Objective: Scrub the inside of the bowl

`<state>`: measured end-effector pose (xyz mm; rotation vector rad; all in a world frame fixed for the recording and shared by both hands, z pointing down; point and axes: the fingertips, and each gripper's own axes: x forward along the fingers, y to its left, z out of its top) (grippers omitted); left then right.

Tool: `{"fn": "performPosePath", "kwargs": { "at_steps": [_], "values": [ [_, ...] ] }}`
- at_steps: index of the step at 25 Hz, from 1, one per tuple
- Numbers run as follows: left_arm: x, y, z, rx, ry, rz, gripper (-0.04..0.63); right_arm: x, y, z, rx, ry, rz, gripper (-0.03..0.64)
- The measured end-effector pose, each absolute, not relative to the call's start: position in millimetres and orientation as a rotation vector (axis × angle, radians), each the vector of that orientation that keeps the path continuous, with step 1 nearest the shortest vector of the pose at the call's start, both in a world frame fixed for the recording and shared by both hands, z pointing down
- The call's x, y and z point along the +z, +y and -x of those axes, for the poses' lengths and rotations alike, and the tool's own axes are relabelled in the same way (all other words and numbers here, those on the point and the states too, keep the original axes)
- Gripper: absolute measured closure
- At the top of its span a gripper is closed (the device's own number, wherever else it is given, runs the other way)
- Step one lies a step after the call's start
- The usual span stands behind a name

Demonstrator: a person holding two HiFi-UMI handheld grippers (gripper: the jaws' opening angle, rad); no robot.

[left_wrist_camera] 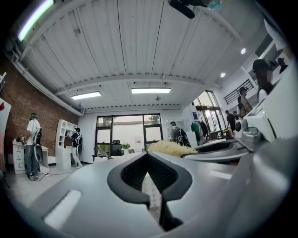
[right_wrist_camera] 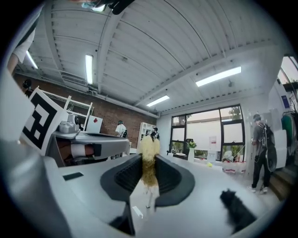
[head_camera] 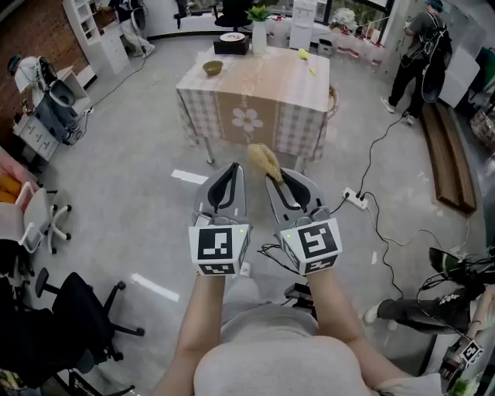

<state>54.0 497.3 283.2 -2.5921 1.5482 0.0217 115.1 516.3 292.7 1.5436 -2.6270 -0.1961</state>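
Finds the bowl upright on the table, near the table's far left corner, with nothing touching it. Holds the left gripper level, short of the table's near edge, jaws together with nothing between them. Holds the right gripper level just beside it, also short of the table's near edge, jaws clamped on a yellow scrubber. Points the scrubber's fibrous tuft past the jaw tips toward the table, well apart from the bowl. Shows a potted plant and a dark box at the table's far edge.
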Motion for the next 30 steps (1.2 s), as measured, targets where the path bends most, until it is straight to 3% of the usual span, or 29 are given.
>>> {"fn": "performPosePath", "kwargs": {
  "at_steps": [30],
  "values": [
    [283,301,19,0.029,1.501,2.65,0.592,295,321,-51,-0.115,-2.619,-1.622,0.531]
  ]
}}
